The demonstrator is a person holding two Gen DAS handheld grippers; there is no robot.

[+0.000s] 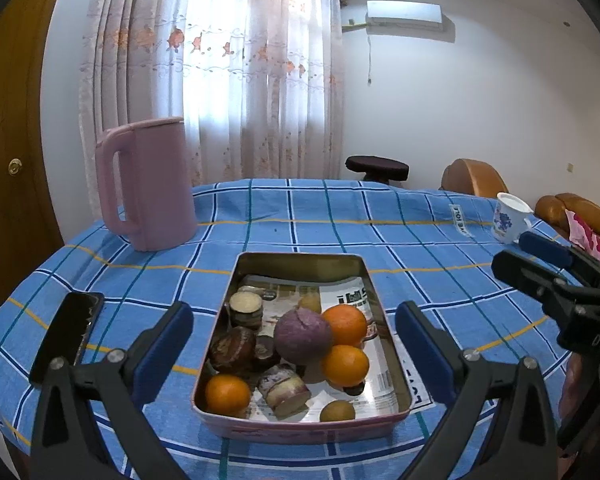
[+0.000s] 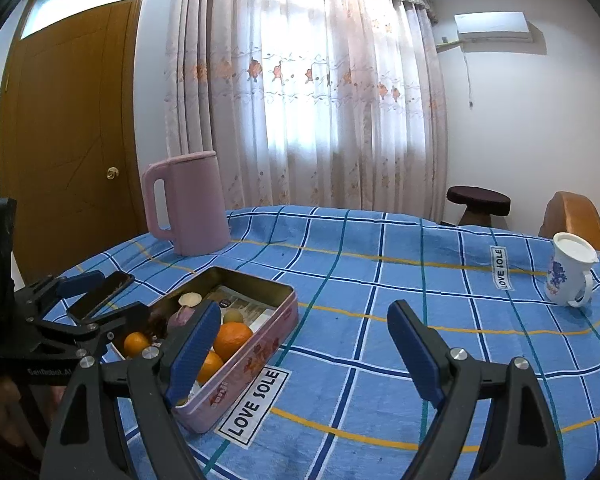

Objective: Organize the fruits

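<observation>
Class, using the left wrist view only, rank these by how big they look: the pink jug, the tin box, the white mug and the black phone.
1. Pink jug and tin box: similar; the box is nearer, so unsure.
2. Black phone.
3. White mug, though farthest away.

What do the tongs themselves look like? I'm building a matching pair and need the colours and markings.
Both the left tongs and right tongs have black plastic, triangular-braced arms with silver rivets and ribbed blue pads on the fingers. White lettering marks the bodies, only partly readable. No cables or sleeves show.
</observation>
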